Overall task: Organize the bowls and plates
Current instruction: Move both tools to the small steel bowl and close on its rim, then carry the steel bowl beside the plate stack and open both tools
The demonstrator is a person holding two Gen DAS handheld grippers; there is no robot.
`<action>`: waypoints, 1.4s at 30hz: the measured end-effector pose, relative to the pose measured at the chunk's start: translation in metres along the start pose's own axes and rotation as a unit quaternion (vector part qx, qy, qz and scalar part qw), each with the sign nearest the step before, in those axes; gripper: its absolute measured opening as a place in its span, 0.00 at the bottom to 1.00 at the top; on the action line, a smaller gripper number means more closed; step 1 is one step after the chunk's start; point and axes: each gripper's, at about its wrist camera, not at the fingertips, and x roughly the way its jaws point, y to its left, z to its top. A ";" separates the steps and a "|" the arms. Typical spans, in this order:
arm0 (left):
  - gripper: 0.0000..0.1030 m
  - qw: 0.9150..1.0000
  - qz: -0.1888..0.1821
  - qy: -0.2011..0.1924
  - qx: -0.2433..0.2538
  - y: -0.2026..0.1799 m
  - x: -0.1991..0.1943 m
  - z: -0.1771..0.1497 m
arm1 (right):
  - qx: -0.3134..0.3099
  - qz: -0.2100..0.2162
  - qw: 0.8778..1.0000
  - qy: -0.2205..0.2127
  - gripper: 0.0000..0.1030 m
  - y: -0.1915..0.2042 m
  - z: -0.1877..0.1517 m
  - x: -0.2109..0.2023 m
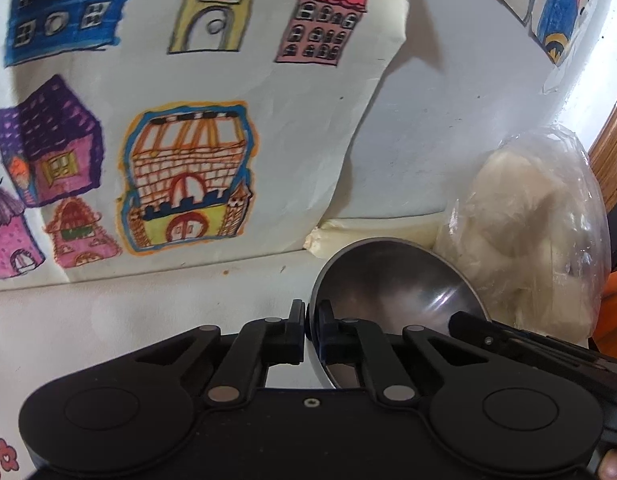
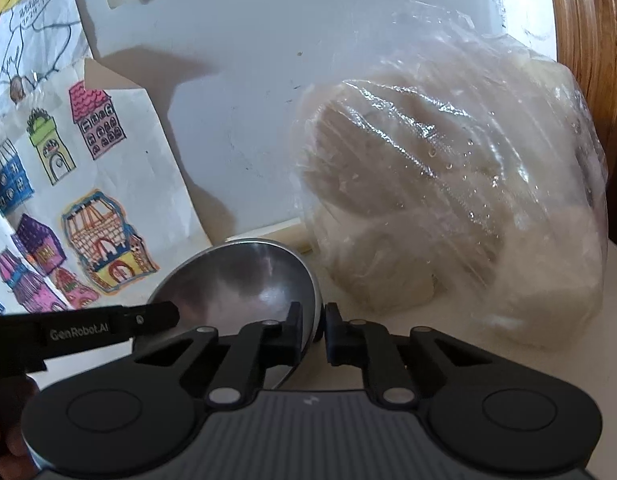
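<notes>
**Left wrist view: both hand-held grippers pinch one steel bowl**

Left wrist view shows my left hand-held gripper (image 1: 307, 322) pinching the left rim of a round, shiny stainless-steel bowl (image 1: 392, 284), tilted up just ahead of its fingers. My right hand-held gripper (image 2: 313, 326) pinches the opposite rim of the bowl (image 2: 236, 276). Ahead and to the right of it, a clear plastic bag of pale lumps (image 2: 460, 200) sits on the white bench (image 2: 388, 324).

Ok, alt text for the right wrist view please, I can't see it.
The right claw pinches the rim of a tilted steel bowl, while the left claw reaches in from the left. A clear plastic bag of pale lumps sits right; children's house drawings left.
</notes>
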 end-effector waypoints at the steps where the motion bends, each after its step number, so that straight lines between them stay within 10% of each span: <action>1: 0.05 1.000 -0.005 0.000 -0.005 0.002 -0.003 0.000 | 0.003 0.004 1.000 0.001 0.12 0.000 0.000 -0.004; 19: 0.06 0.997 -0.078 0.007 -0.001 0.020 -0.142 -0.075 | -0.010 0.049 0.999 0.008 0.12 0.016 -0.052 -0.143; 42: 0.07 0.988 -0.104 0.098 0.061 0.033 -0.216 -0.164 | 0.003 0.062 0.994 0.091 0.13 0.037 -0.156 -0.237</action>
